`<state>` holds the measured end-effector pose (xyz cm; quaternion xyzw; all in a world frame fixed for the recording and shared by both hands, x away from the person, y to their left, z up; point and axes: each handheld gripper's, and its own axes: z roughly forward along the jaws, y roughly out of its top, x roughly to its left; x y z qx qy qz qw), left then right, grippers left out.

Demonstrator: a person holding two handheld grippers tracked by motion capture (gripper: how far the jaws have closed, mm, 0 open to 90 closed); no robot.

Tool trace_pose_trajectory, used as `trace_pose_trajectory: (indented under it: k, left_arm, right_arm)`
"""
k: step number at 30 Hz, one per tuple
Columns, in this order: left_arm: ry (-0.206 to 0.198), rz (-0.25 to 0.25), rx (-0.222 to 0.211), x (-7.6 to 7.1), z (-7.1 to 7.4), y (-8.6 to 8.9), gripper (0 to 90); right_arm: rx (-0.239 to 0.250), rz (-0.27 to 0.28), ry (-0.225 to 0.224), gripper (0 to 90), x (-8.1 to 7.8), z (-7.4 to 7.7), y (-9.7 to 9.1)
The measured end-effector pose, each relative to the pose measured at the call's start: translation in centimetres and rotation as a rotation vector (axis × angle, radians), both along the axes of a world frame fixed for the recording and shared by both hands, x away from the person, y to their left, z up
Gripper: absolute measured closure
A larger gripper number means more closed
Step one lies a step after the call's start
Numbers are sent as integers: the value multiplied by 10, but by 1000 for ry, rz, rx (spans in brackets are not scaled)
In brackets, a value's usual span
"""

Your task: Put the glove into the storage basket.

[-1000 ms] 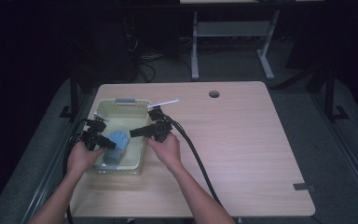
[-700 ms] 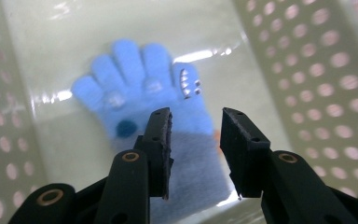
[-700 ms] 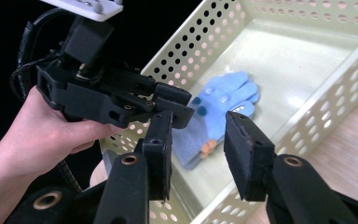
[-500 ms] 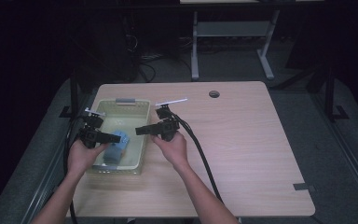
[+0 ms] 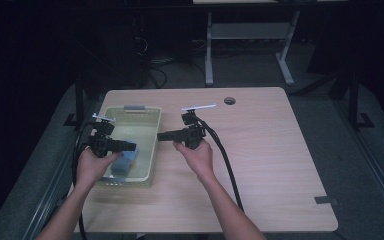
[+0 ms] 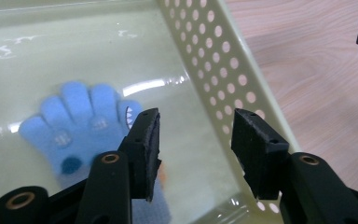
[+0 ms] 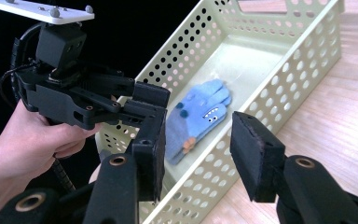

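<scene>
Fuzzy blue glove (image 6: 81,126) flat in perforated plastic basket (image 6: 223,65).

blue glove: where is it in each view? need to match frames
High view: blue glove lower left, inside the perforated basket.
Left gripper view: centre left, flat on the basket floor, partly behind the near jaw.
Right gripper view: centre, inside the basket.
Shared landmark: the basket's perforated wall.

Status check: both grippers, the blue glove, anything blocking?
Left gripper and right gripper: jaws just been opening, nothing between them. Blue glove lies flat in the basket. Nothing in the way.
</scene>
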<state>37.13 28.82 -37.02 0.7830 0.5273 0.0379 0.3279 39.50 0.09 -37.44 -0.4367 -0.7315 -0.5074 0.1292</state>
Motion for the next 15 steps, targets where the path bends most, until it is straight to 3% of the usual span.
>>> trace_pose_trajectory:
  k: [15]
  left_arm:
    - [-21,-19,-15,0,6,-17,460]
  right_arm:
    - [9,-28,-15,515,0,4,-27]
